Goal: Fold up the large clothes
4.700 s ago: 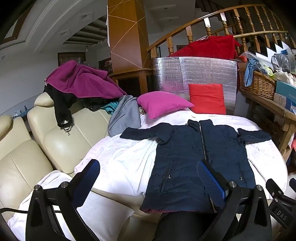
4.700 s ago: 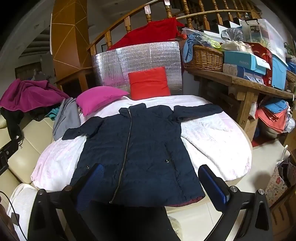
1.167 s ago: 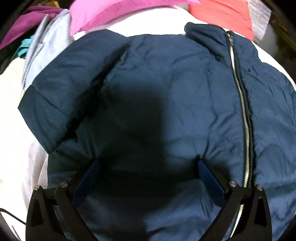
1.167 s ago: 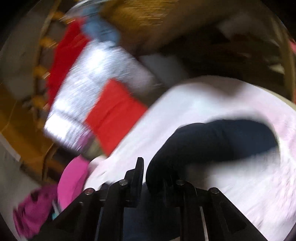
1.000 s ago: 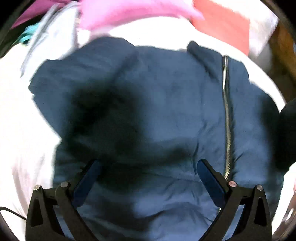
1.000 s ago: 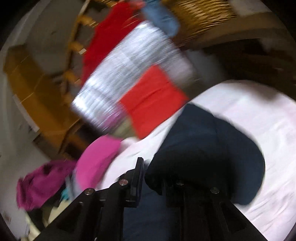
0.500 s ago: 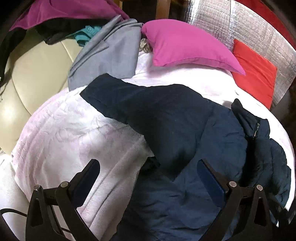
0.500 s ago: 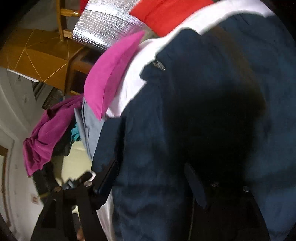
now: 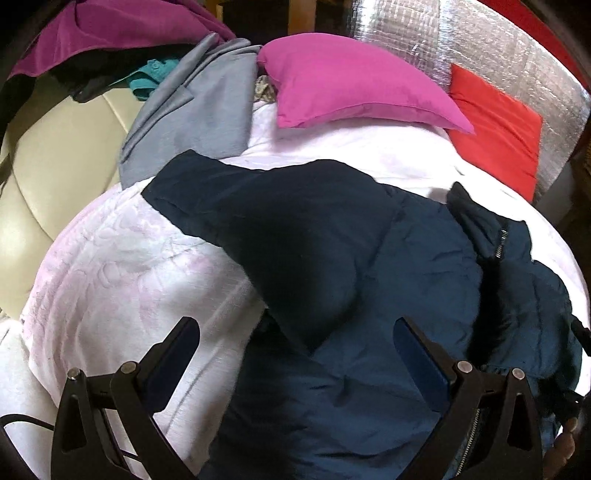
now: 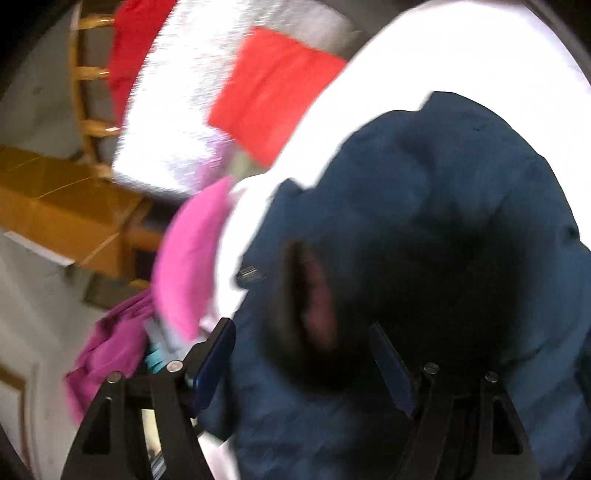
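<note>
A navy quilted jacket [image 9: 406, 258] lies face up on a white blanket [image 9: 129, 258]. One sleeve [image 9: 221, 199] stretches out to the upper left; the other side is folded in over the body near the zipper [image 9: 500, 247]. My left gripper [image 9: 295, 354] hovers open over the jacket's edge below that sleeve, holding nothing. The right wrist view is blurred. My right gripper [image 10: 303, 362] is open just above the jacket [image 10: 443, 184]. A sleeve cuff with pinkish lining [image 10: 317, 306] lies loose between the fingers, and neither pad touches it.
A pink cushion [image 9: 351, 81] and a red cushion [image 9: 495, 129] sit at the blanket's far edge before a silver foil panel [image 9: 498, 48]. A grey garment [image 9: 199, 110] and a magenta one [image 9: 110, 33] are draped over the cream sofa [image 9: 55, 177] on the left.
My right gripper carried the sleeve in over the jacket's body, let it go and opened, then sank toward the jacket. The left gripper drew back; the outstretched sleeve and cushions came into view.
</note>
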Available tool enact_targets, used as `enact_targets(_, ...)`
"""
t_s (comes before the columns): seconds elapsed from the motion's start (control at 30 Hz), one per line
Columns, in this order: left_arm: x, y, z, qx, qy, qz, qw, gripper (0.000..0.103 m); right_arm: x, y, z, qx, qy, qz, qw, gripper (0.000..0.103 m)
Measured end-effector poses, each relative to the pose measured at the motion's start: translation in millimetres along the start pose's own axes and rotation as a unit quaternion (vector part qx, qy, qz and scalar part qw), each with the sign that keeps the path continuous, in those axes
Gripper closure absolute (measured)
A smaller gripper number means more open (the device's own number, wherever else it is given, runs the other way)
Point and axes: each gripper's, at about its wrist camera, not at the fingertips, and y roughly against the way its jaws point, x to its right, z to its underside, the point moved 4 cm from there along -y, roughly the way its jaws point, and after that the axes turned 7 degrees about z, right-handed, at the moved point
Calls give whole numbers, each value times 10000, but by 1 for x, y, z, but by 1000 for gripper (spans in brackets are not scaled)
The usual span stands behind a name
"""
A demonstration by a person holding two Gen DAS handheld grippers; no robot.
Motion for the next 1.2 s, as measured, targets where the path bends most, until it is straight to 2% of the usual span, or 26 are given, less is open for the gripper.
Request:
enact_targets(0.07,-8,-1,-3,-7,106,-58,9999,0,-13,-10,3,-155,-34,-205,9997,27)
enact_targets(0.17,-20,-2,-7,10,277,-169,9995,0,-56,-12,15,-245,383,-809,9957,26)
enact_targets(0.3,-28,-2,-8,2,383,-154,9991,0,-122,-3,36,-442,1080,-1885,9751,26)
enact_targets(0.37,-26,-3,-7,-38,345,-85,9994,0,-142,1,48,-432,1398,-2016,9685,26)
enact_targets(0.43,-23,-5,-6,-95,289,90,9995,0,-139,6,51,-252,1625,-1743,9709,26)
enact_targets(0.5,-17,-7,-5,-130,214,316,9992,0,-123,10,44,80,1590,-1197,9800,26)
enact_targets(0.57,-10,-11,-3,-245,173,691,9972,0,-101,22,25,485,1414,-807,9855,27)
enact_targets(0.63,-3,-16,-1,-340,207,1042,9938,3,-64,47,3,1022,1186,-207,9874,27)
enact_targets(0.7,2,-17,-1,-287,154,1126,9931,16,-35,65,-15,1322,989,290,9859,28)
enact_targets(0.73,7,-18,-2,-278,85,1126,9932,28,-22,72,-23,1467,931,602,9830,28)
enact_targets(0.77,9,-19,-3,-284,49,1125,9932,35,-11,80,-29,1571,895,869,9797,31)
enact_targets(0.8,12,-20,-3,-279,24,1096,9936,35,-2,83,-33,1618,871,1080,9770,35)
enact_targets(0.83,14,-20,-4,-251,22,1053,9941,35,4,87,-34,1609,842,1198,9760,38)
enact_targets(0.9,17,-21,-7,-192,-3,948,9953,35,9,85,-27,1481,933,1126,9781,43)
enact_targets(1.03,17,-21,-13,-130,2,799,9967,32,8,63,-7,1244,1374,1053,9770,45)
enact_targets(1.13,16,-26,-16,-178,-80,811,9965,30,28,25,2,854,1277,1431,9777,50)
enact_targets(1.2,14,-29,-19,-179,-158,796,9965,30,28,24,-1,997,1400,1379,9754,51)
